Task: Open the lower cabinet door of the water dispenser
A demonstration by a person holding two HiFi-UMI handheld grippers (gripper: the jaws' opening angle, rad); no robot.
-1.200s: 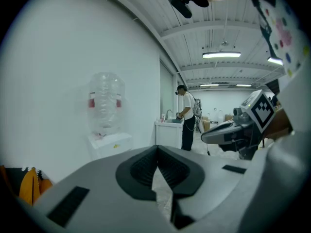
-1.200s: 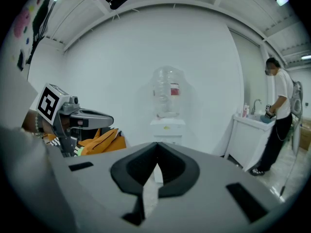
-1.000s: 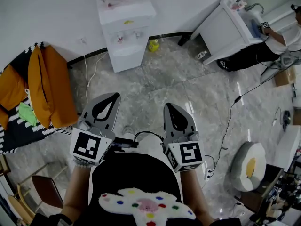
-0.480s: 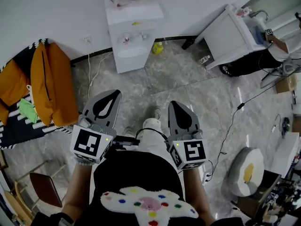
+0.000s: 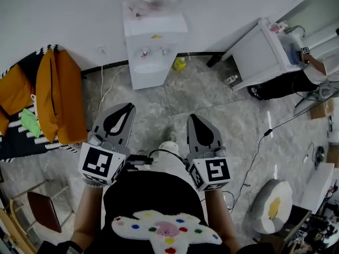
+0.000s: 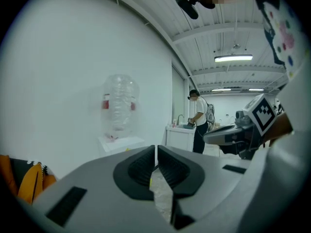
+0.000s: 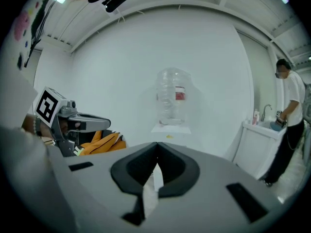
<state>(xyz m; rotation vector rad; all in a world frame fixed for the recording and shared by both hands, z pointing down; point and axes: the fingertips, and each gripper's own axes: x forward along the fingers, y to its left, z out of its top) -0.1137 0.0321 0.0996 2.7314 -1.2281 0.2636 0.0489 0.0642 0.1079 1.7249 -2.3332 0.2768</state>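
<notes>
Low in the frame, the left gripper (image 5: 127, 108) and the right gripper (image 5: 193, 118) sit side by side, jaws pressed together on nothing. Across the floor (image 5: 212, 105), at upper centre, the water dispenser (image 5: 155, 41) stands against the wall, its lower cabinet door (image 5: 152, 74) looking closed. This appears to be the approach. Next, close in, drop low and part one gripper's jaws at the door's edge.

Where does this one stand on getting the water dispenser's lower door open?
Done: nothing; the lower cabinet door on the water dispenser looks closed. In hand: nothing held; left tool and right tool are shut, empty, well short of the dispenser. Left: reach the door, grip it, pull it open.
</notes>
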